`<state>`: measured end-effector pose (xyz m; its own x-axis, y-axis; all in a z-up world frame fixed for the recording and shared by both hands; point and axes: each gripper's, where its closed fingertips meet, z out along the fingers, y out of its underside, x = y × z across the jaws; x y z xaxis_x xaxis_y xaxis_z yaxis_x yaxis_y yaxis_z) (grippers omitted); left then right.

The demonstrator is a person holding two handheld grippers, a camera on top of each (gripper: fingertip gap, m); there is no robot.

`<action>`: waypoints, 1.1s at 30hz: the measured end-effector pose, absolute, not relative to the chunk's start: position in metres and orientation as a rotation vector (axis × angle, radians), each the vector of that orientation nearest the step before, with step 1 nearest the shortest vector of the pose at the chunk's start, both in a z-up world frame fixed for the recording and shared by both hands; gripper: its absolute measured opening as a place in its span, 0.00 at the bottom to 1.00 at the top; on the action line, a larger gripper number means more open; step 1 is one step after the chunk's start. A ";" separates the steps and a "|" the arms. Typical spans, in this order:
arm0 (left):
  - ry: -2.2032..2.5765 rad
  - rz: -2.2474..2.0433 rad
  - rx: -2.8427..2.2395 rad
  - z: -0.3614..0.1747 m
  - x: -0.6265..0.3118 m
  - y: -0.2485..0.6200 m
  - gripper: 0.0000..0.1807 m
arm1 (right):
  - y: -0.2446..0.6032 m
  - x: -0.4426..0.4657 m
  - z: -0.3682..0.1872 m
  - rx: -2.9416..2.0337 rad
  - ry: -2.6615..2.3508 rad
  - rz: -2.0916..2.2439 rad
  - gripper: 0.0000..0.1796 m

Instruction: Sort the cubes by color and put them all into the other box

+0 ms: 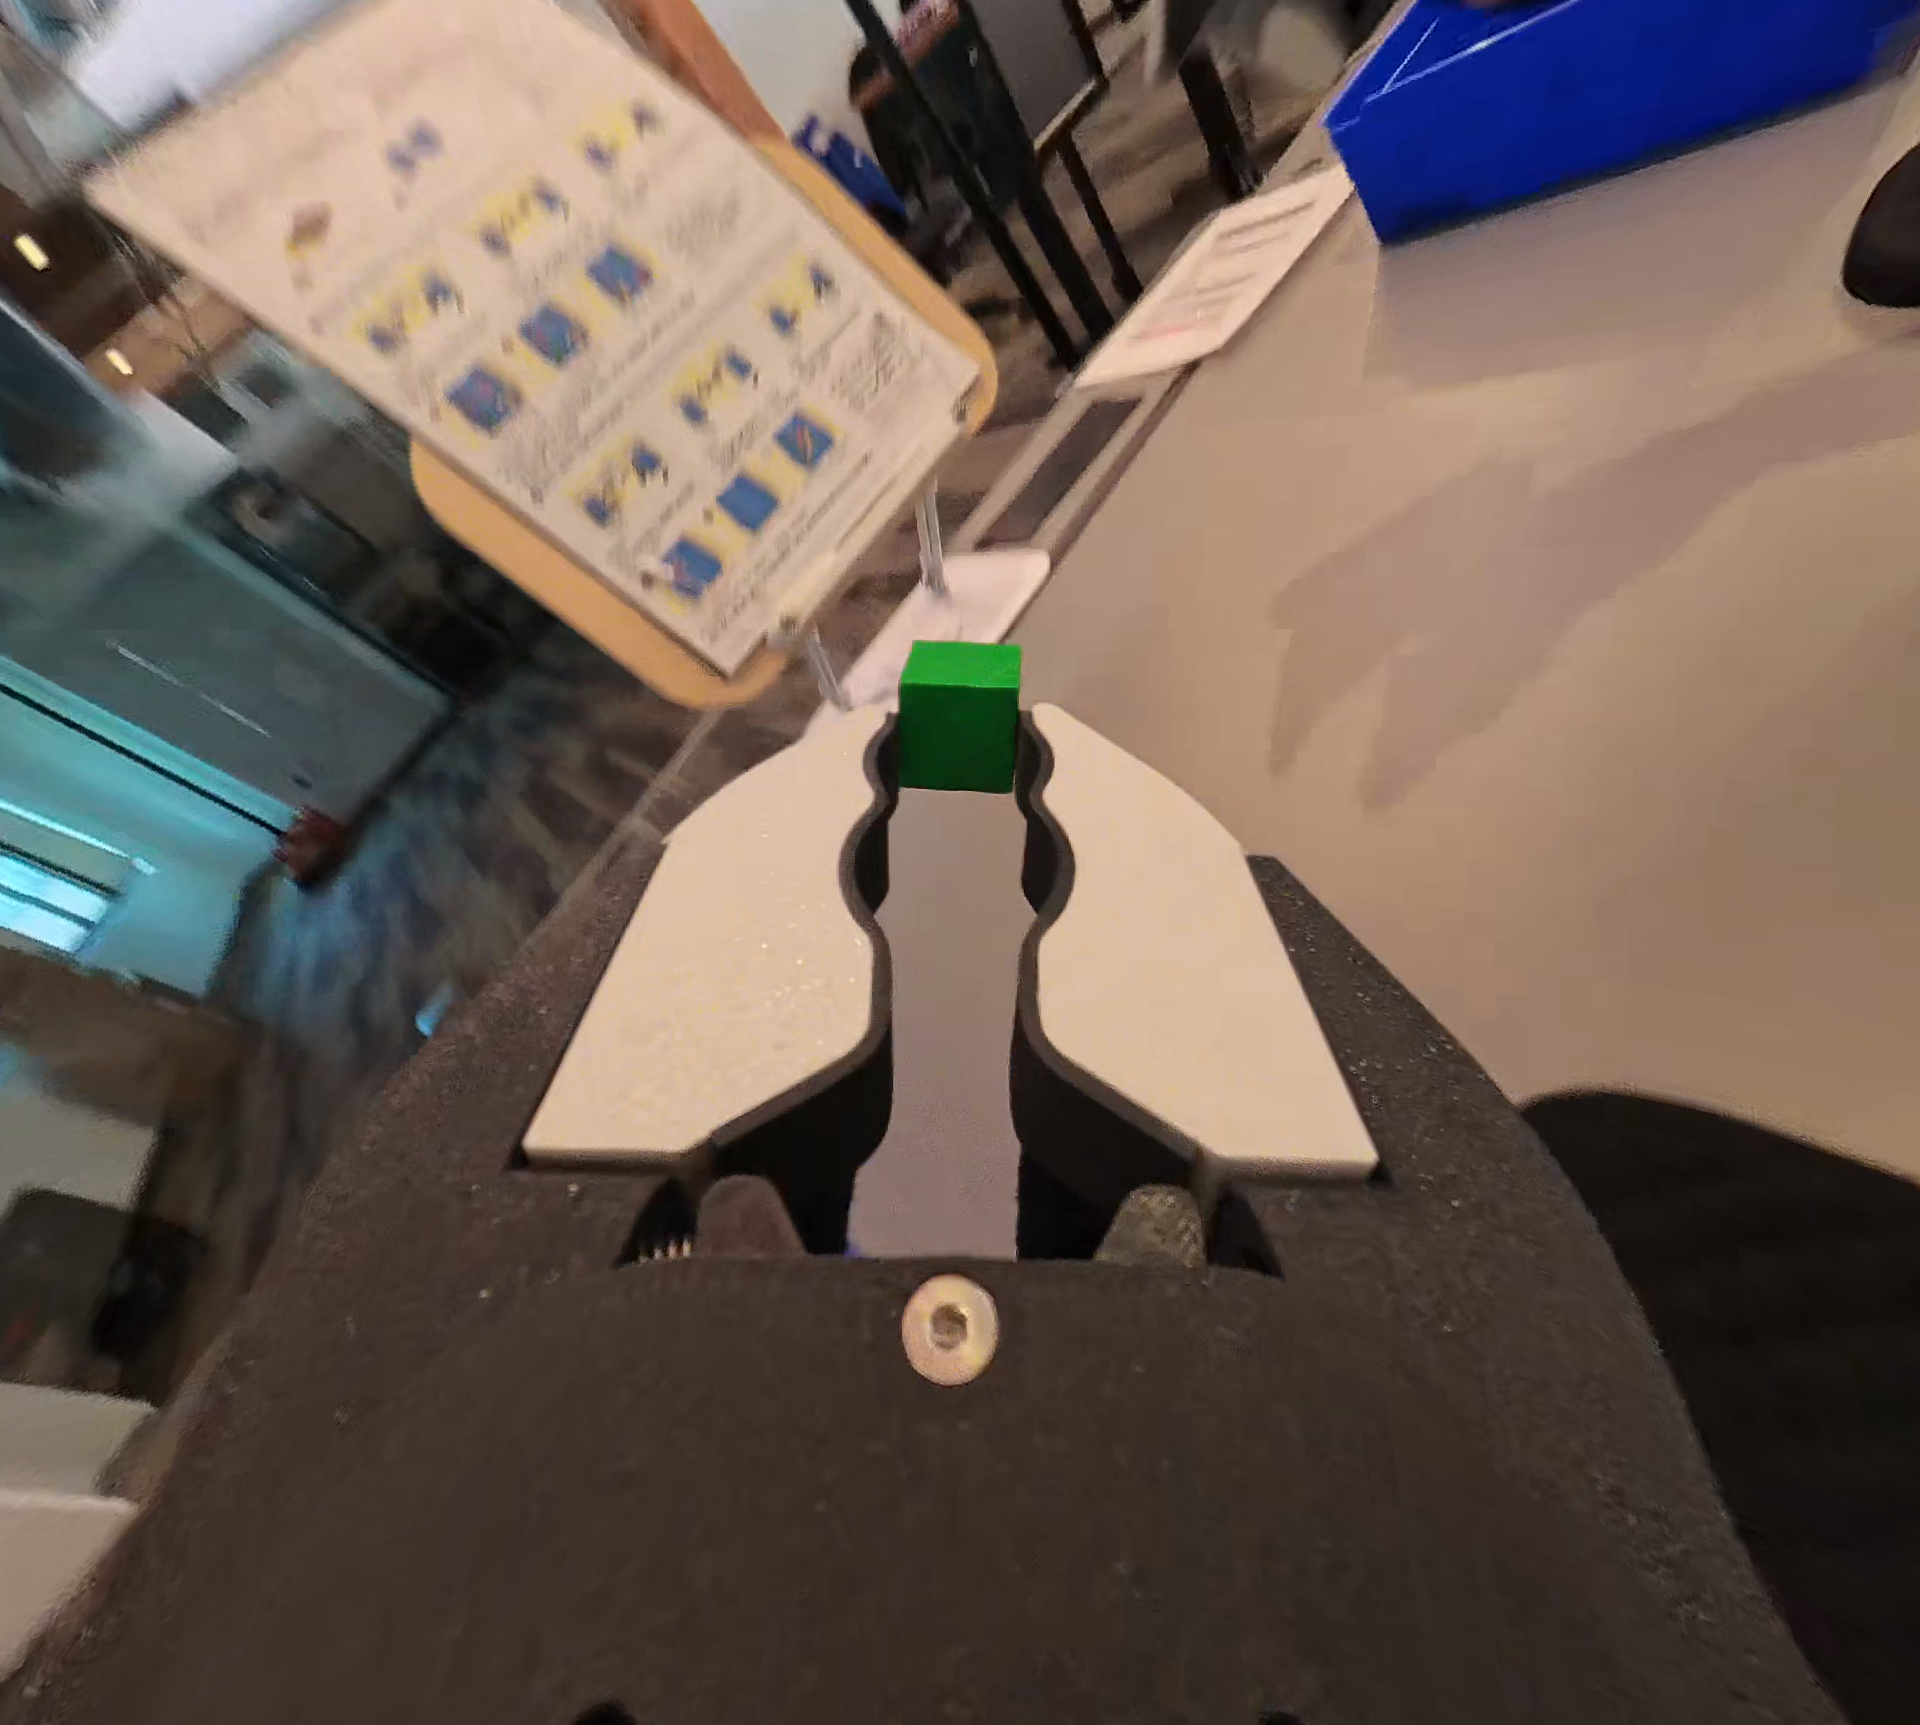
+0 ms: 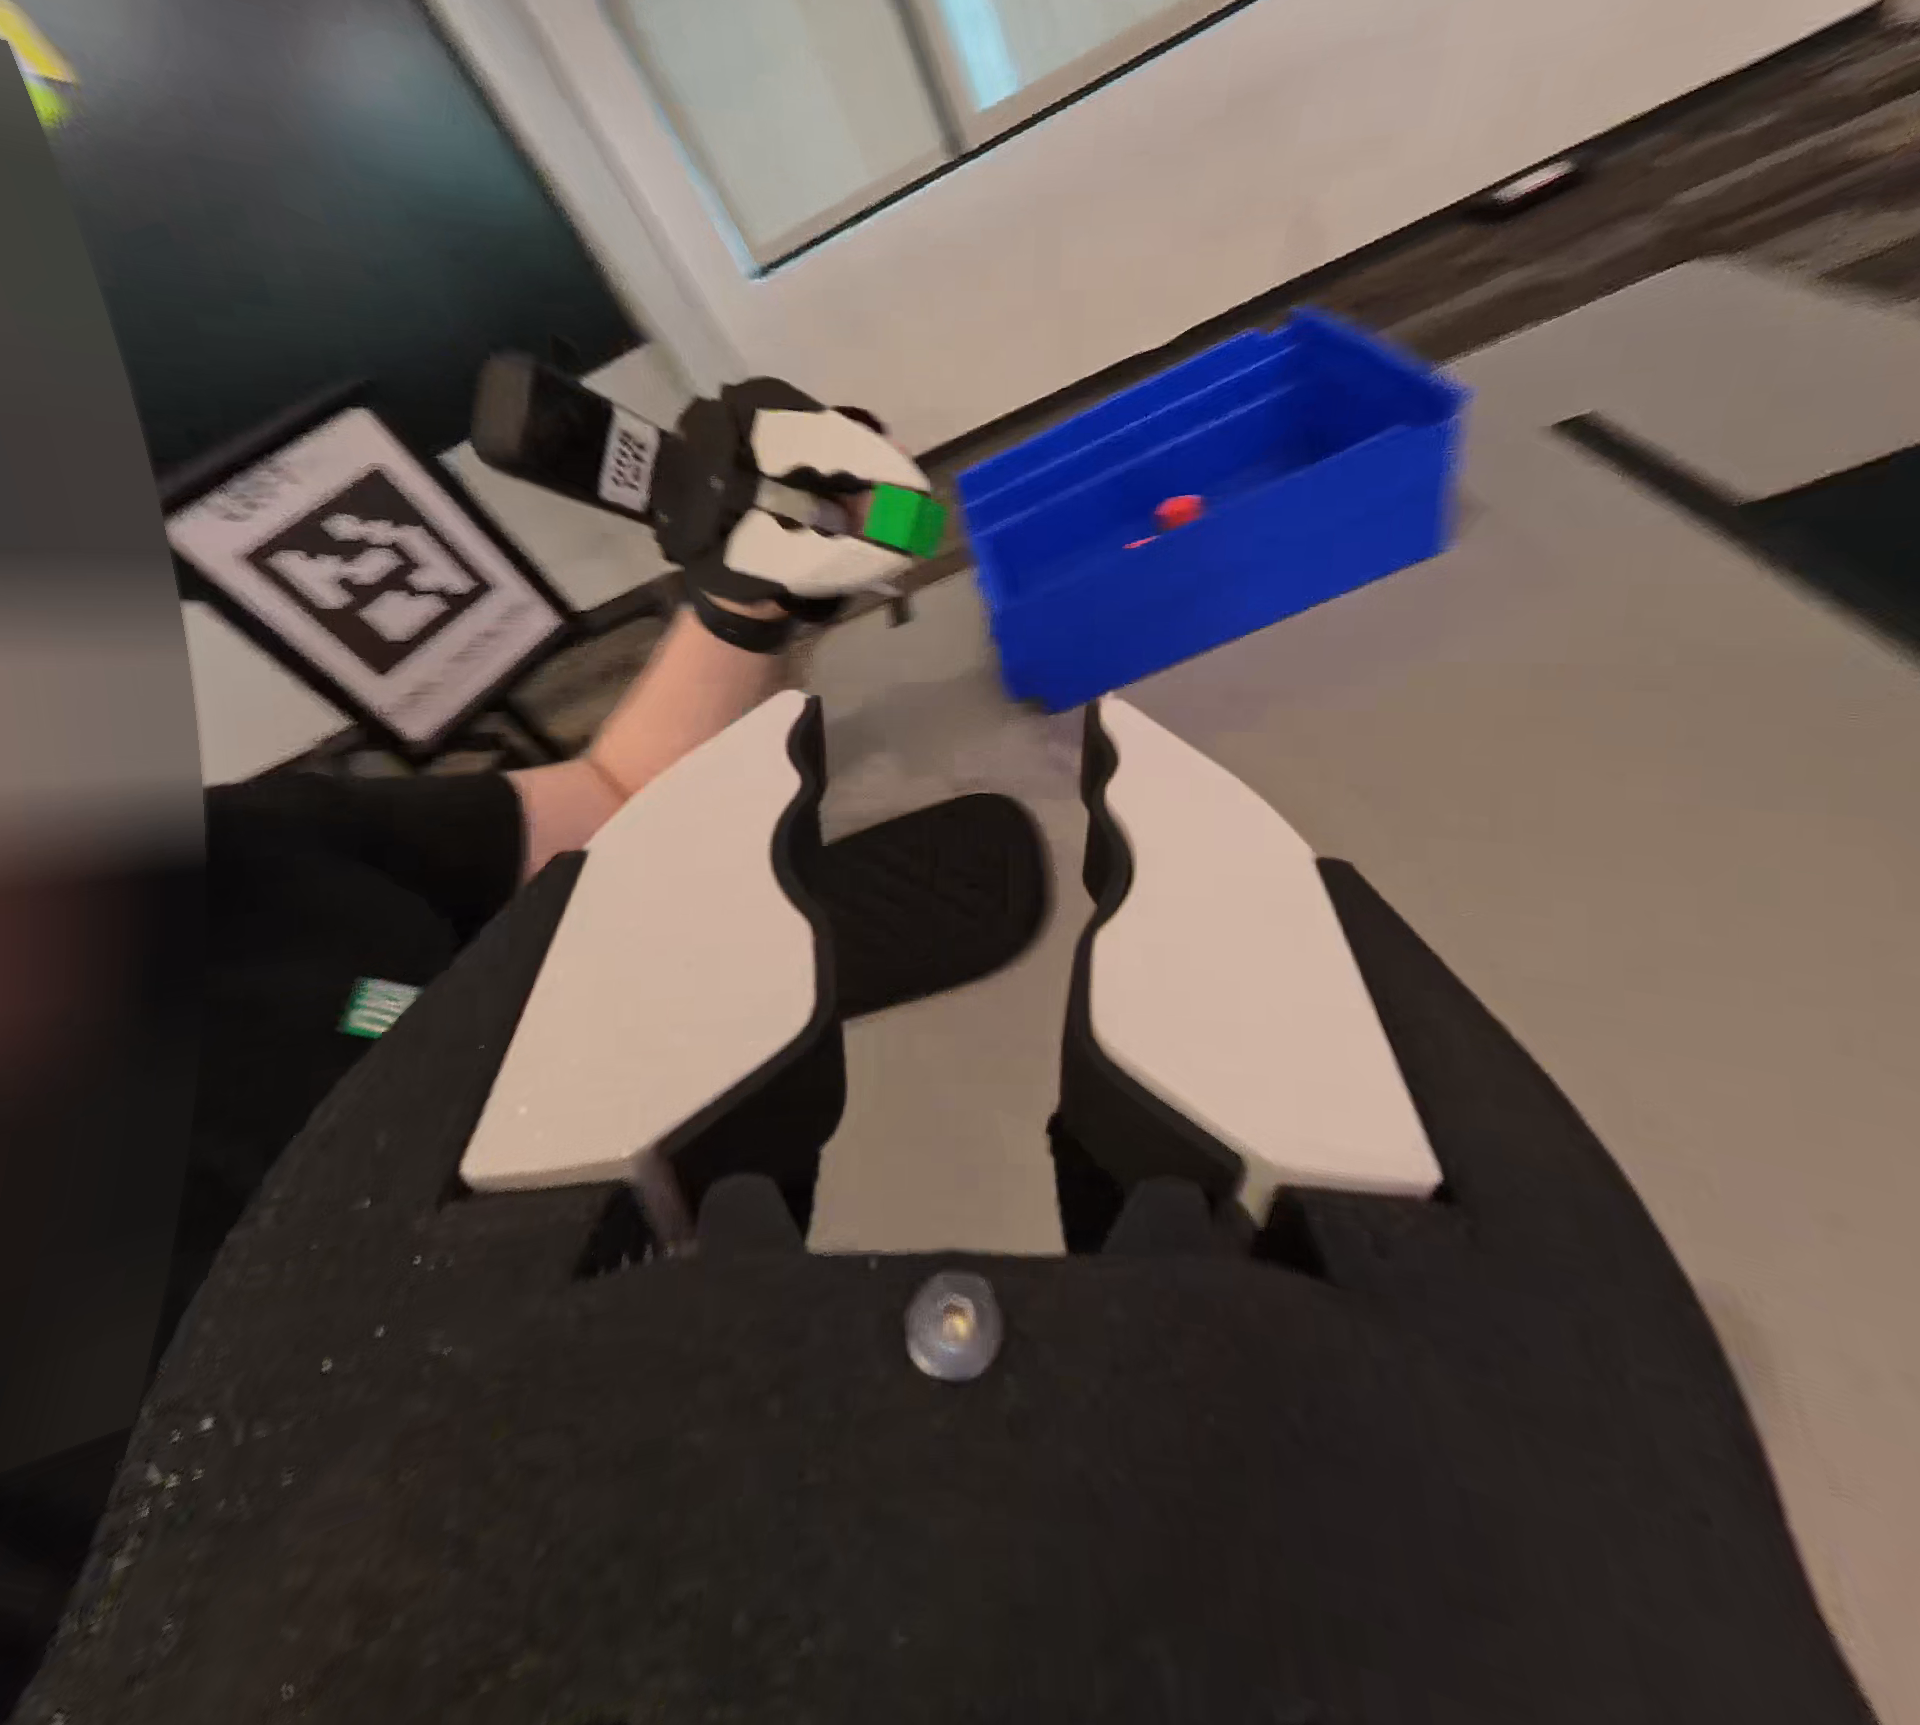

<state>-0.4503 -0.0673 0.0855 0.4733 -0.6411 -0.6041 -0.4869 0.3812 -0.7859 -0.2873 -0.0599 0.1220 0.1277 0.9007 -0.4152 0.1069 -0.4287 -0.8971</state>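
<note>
Your left gripper (image 1: 957,725) pinches a green cube (image 1: 958,719); your right gripper (image 2: 951,740) gapes empty. Keep squeezing until you're over the blue box (image 2: 1226,574) at two o'clock.

surface: grey table (image 2: 1558,844) | on it: 1 blue box (image 2: 1226,595); 1 black oval pad (image 2: 935,896)

Even indoor light; backgrounds motion-blurred, possibly window-lit; edges bend; soft table (image 1: 1558,636) shadows.

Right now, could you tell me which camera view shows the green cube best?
The left wrist view: the green cube sits sharp and close between the left gripper's fingertips. The right wrist view shows it small, distant and slightly blurred.
</note>
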 end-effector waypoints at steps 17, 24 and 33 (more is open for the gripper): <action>1.158 -0.242 -1.002 0.092 -0.330 -0.094 0.11 | -0.105 -0.350 0.089 -1.628 -1.217 1.955 0.13; 1.053 -0.351 -1.096 0.089 -0.329 -0.085 0.13 | -0.094 -0.341 0.086 -1.629 -1.203 1.975 0.12; 0.915 -0.543 -1.416 0.000 -0.341 -0.056 0.07 | -0.073 -0.188 0.154 -1.721 -0.984 1.146 0.12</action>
